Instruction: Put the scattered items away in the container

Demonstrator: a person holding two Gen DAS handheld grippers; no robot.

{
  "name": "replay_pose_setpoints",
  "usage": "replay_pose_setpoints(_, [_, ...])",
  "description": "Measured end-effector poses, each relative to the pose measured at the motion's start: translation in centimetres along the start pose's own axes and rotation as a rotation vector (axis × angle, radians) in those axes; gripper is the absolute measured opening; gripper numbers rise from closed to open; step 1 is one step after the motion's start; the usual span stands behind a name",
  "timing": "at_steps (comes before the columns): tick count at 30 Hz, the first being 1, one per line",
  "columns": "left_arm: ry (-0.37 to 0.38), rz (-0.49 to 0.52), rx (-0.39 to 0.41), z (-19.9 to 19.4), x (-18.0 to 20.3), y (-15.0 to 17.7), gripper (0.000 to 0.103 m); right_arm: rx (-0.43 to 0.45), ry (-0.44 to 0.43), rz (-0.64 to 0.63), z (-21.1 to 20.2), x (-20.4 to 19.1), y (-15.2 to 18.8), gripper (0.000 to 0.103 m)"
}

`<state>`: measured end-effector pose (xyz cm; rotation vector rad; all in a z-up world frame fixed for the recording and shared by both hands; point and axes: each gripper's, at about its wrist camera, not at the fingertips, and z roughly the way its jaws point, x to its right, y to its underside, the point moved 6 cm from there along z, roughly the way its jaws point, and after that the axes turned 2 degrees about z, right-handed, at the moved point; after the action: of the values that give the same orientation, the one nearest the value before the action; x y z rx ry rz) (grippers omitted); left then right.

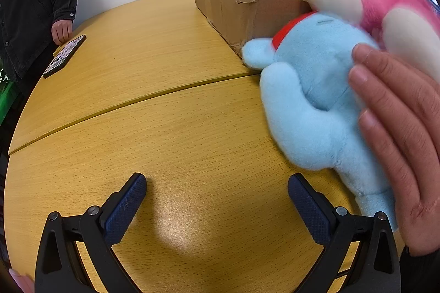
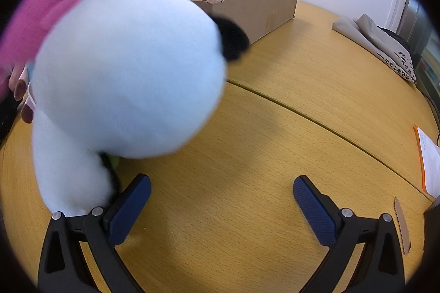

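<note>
left gripper (image 1: 217, 199) open | right gripper (image 2: 222, 199) open | bare hand (image 1: 398, 133) only in left view, on blue plush (image 1: 310, 100)

plush toys (image 1: 316, 100) before box (image 1: 233, 7), on table (image 1: 165, 128)

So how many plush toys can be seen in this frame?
2. A light blue plush lies on the table near the cardboard box, with a bare hand resting on it. A pink plush sits just behind it. More may be hidden.
</note>
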<state>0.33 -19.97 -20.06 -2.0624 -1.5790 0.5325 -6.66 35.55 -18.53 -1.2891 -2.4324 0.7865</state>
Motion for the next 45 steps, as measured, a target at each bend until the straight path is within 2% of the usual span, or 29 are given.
replay_pose_setpoints(30, [-0.001, -0.001, 0.001, 0.7, -0.5, -0.4, 0.103, 0.001, 0.016, 0.020, -0.2, -0.3, 0.2, 0.103])
replay_pose_setpoints(37, [-0.014, -0.019, 0.001, 0.7, -0.5, -0.5, 0.103, 0.007, 0.155, 0.217, -1.0, -0.6, 1.2, 0.103])
replay_pose_setpoints(40, [-0.048, -0.051, -0.019, 0.0, -0.3, 0.2, 0.103, 0.010, 0.215, 0.276, -2.1, -1.1, 2.5, 0.102])
replay_pose_setpoints(42, [-0.084, -0.096, 0.012, -1.8, 0.0, 0.5, 0.103, 0.017, 0.270, 0.316, -3.1, -1.5, 3.6, 0.102])
replay_pose_setpoints(44, [-0.100, -0.165, 0.097, -5.2, 0.7, 0.4, 0.103, 0.069, 0.363, 0.327, -5.7, -3.2, 4.6, 0.102])
replay_pose_setpoints(45, [-0.109, -0.208, 0.139, -7.1, 1.3, 0.3, 0.103, 0.098, 0.369, 0.336, -7.1, -4.1, 4.7, 0.102])
